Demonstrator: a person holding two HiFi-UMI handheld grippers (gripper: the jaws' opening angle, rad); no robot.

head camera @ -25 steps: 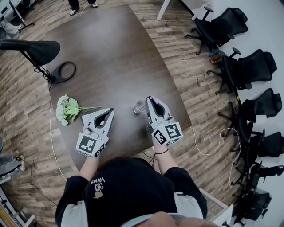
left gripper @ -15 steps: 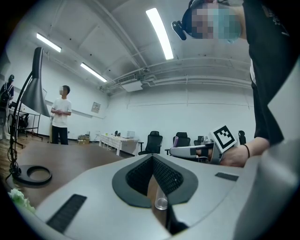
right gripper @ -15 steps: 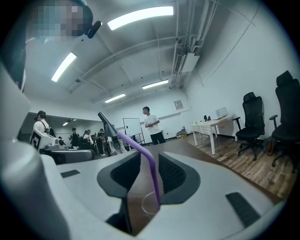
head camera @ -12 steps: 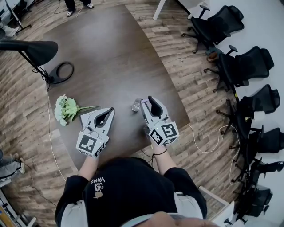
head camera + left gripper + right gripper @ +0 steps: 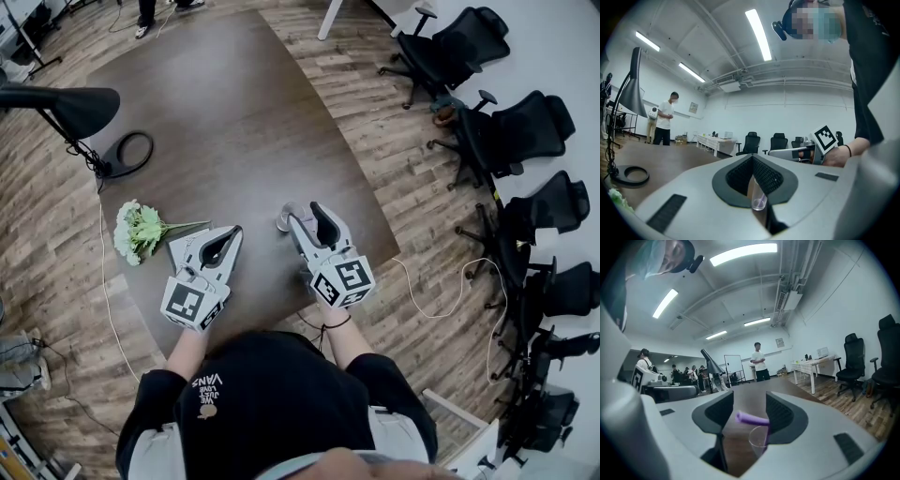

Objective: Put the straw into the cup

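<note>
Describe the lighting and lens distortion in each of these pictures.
Head view: even light, fisheye bending the floorboards outward. Left gripper view: dark vignetted corners, ceiling strip light blown white. Right gripper view: same vignette, glaring long ceiling lamp, straw and cup slightly soft.

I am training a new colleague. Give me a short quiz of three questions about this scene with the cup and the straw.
1. True or false: the purple straw is already inside the clear cup.
2. What lies on the table beside the left gripper? A. white flowers B. a book C. a plate
3. Fill in: the cup stands just ahead of the ____ gripper.
Key: 1 true. 2 A. 3 right; the right gripper has its jaws opening, with the straw's top between them, not gripped.
</note>
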